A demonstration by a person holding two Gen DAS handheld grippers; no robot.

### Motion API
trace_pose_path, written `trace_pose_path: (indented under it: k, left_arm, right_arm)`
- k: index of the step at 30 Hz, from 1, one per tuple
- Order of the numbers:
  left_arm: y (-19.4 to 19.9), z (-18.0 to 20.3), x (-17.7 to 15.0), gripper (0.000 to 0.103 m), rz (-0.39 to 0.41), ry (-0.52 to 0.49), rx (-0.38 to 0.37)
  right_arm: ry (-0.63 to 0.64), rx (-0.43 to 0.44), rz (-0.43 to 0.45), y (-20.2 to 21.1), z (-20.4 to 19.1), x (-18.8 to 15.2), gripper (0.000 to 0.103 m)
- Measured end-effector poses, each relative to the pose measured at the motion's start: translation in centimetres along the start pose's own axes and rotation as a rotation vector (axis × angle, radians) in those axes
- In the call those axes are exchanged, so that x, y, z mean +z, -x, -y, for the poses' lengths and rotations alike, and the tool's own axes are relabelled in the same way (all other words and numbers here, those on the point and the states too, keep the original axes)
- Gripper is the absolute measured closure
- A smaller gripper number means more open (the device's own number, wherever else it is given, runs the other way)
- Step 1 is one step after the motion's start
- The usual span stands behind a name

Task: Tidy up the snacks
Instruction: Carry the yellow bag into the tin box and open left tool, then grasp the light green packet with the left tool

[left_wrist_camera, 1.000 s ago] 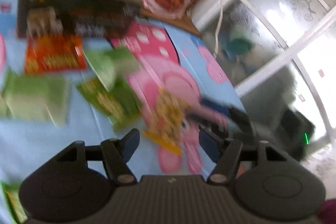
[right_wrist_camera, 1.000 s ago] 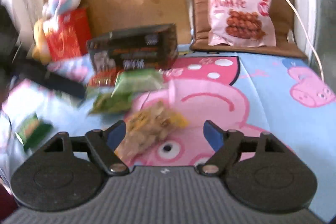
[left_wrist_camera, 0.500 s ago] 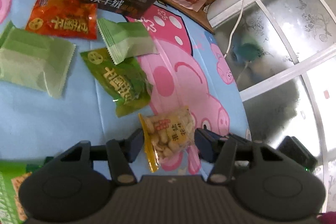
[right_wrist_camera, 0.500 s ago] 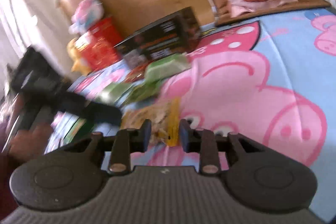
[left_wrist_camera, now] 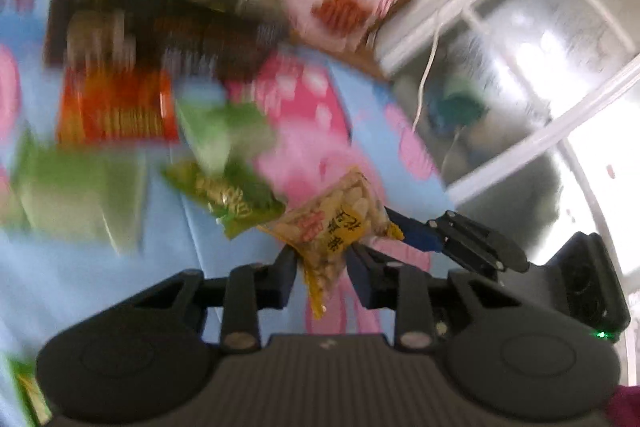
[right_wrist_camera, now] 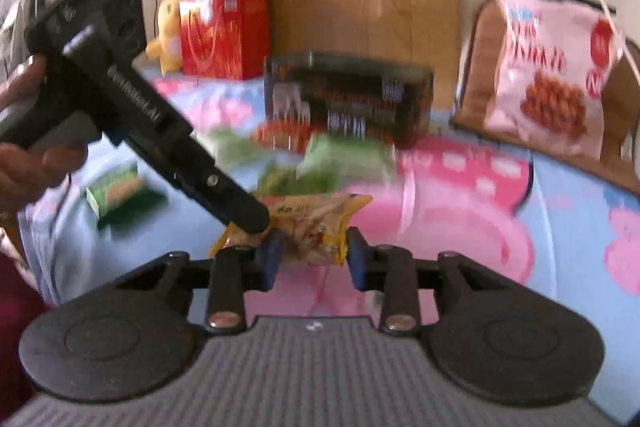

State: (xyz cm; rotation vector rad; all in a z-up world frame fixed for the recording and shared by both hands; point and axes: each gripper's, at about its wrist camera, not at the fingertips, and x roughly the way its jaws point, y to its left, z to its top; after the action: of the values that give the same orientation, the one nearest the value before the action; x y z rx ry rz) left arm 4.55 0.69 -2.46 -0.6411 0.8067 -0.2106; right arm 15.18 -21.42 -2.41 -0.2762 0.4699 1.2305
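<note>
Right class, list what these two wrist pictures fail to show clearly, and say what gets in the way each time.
- Dark box, left wrist view: lettering lost to motion blur.
- Green packets, left wrist view: smeared, so no brand can be read.
- Peanut packet, right wrist view: partly hidden behind the left hand-held gripper and the right hand-held gripper.
- Green packet, left wrist view: cut off by the edge.
</note>
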Motion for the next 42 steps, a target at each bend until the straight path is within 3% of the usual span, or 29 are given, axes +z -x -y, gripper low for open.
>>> trace_pose_path:
  k: [5,8,12,16,20,23,27,30,33,35,39,42]
  left_arm:
    - [3.3,0.4,5.4,0.076,0.171,-0.078,0.081]
    - [4.1,-1.4,8.8,0.075,0.237,-0.048,0.125]
    - [3.9,-5.2,12.1,0.069,0.306,0.028,0.213]
    - [4.1,-8.1,12.2,0.065,0.327,0.089,0.296]
    - [7.1,-8.8,8.4,0.058,0.358,0.076,0.203]
    - [7.1,-9.7,5.9,0.057,0.311,0.093,0.19]
    - [3.0,-8.6,5.2,0.057,0.205,0.113,0.109]
    - [-0.4,-6.8,5.7,0.056,0.149,0.072,0.123]
    - [-3.2,-6.3,6.1,0.053,0.099,0.072,0.121]
    - [-5.3,-6.4,6.0,0.055,0.053,0.095,0.123]
    - [-6.4,-4.6,4.9,0.054,0.054,0.057,0.142]
    - [-7.1,-3.7,4.1,0.055,0.01,0.046,0.085]
  right_arm:
    - [0.025,-0.038,0.096,-2.9,0.7,6.2,0.067]
    - [0.026,-0.056,0.123,-6.3,1.6,9.4,0.067]
    - [-0.042,-0.052,0.089,-11.9,2.9,11.9,0.063]
    - [-0.069,-0.105,0.008,-15.5,3.3,12.2,0.06]
    - [-0.169,-0.045,0.041,-11.6,4.7,10.0,0.057]
    - [-0.249,-0.004,0.015,-9.1,5.8,7.2,0.056]
    - [-0.291,-0.086,-0.061,-8.7,7.2,3.6,0.056]
    - [-0.369,-0.048,-0.115,-9.4,8.2,2.2,0.054]
    - [-0.312,-0.025,-0.133,-9.9,7.1,1.9,0.042]
    - [-0.244,-0.035,-0.131,-9.8,5.9,1.9,0.042]
    - [-0.164,0.001,-0.148,-8.9,4.0,1.6,0.045]
    - [-0.11,-0.064,-0.135,-6.9,3.3,0.4,0.045]
